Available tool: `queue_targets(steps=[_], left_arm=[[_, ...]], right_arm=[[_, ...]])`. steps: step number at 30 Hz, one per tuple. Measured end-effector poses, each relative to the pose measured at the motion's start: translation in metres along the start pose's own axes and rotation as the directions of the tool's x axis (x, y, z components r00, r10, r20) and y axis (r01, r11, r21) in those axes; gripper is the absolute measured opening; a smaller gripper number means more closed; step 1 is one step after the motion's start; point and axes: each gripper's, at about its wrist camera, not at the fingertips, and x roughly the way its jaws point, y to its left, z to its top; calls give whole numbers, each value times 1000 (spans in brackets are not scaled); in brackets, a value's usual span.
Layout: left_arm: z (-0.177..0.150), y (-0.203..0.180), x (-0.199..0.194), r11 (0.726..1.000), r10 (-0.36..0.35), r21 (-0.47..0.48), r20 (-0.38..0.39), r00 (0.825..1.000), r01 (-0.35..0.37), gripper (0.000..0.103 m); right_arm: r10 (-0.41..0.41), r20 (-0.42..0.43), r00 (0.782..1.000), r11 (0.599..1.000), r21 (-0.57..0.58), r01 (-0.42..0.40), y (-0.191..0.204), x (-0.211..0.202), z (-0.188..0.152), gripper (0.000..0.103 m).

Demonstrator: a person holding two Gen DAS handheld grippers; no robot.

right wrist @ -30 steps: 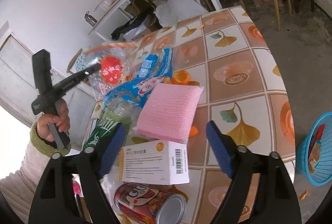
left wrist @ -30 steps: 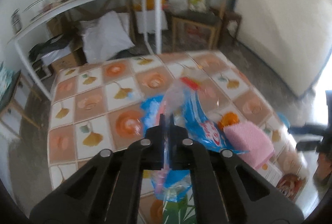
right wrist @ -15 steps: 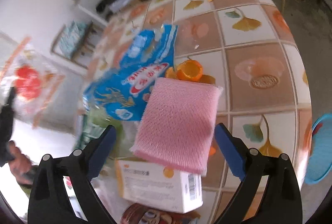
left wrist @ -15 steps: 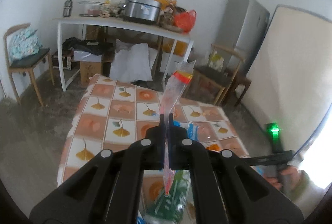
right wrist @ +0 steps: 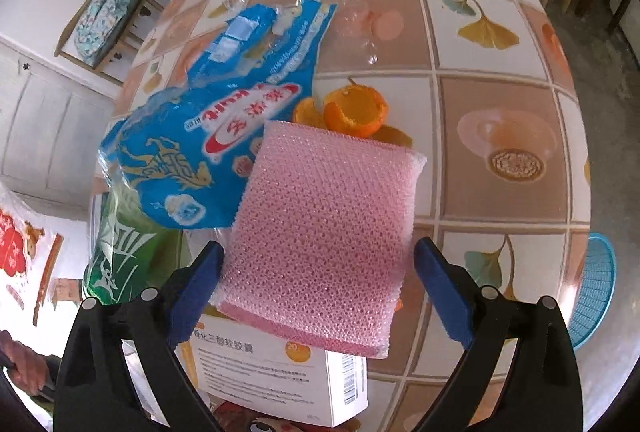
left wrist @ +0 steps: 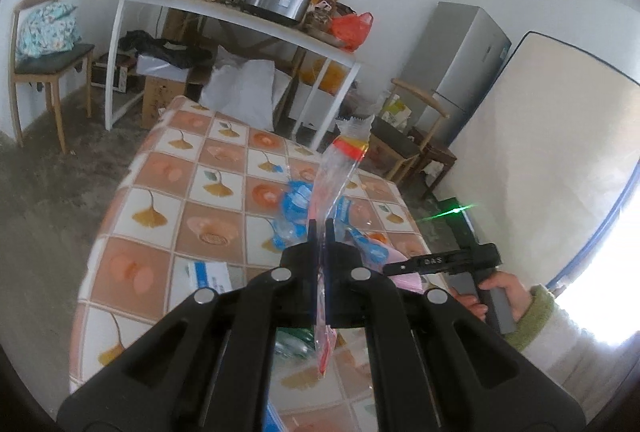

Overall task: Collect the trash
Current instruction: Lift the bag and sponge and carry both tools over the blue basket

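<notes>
At frame centre of the left view, a clear wrapper (left wrist: 340,167) is pinched upright in the closed left gripper (left wrist: 319,228), lifted clear of the table (left wrist: 160,191). In the right view, the right gripper (right wrist: 318,264), just widened, is spread around a pink sponge (right wrist: 324,228) without touching, apparently ready to grasp. A blue basket (right wrist: 596,292) is seen at right edge.

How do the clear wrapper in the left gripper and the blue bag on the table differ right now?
The clear wrapper is pinched in the shut left gripper, lifted off the table; the blue bag lies on the table, ungripped. The wrapper is see-through with a red band and narrow; the bag is opaque blue and broader. Both are empty, crumpled plastic packaging.
</notes>
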Motion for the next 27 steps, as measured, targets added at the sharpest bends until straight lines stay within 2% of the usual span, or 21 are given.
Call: queue_targets(steps=[2,3,11,15,18,20,24,27], left_arm=[[-2,-2,0,1000,-12,-1,-4,1000,12,1],[-4,-4,-1,1000,-18,-2,-5,1000,18,1],[-7,-27,-5,999,-39,11,-15,999,39,1],[-10,-52,3,997,-68,20,-53,996,69,1],[-12,-75,15,994,-97,36,-89,991,101,1],[-13,-101,30,988,-136,59,-128,982,144,1],[-18,-153,69,967,-218,86,-222,950,242,1],[-29,-203,112,940,-270,117,-317,909,320,1]], right_arm=[[15,4,1000,1000,20,-15,-5,1,-3,90],[28,5,1000,999,31,-28,-7,1,-4,83],[58,89,994,992,111,-67,-32,-29,-19,81],[80,167,983,984,142,-104,-54,-59,-41,81],[122,246,962,972,168,-166,-78,-91,-69,81],[132,299,945,963,187,-194,-97,-112,-89,81],[97,418,903,935,272,-226,-151,-158,-141,81],[49,477,877,903,355,-243,-193,-179,-180,81]])
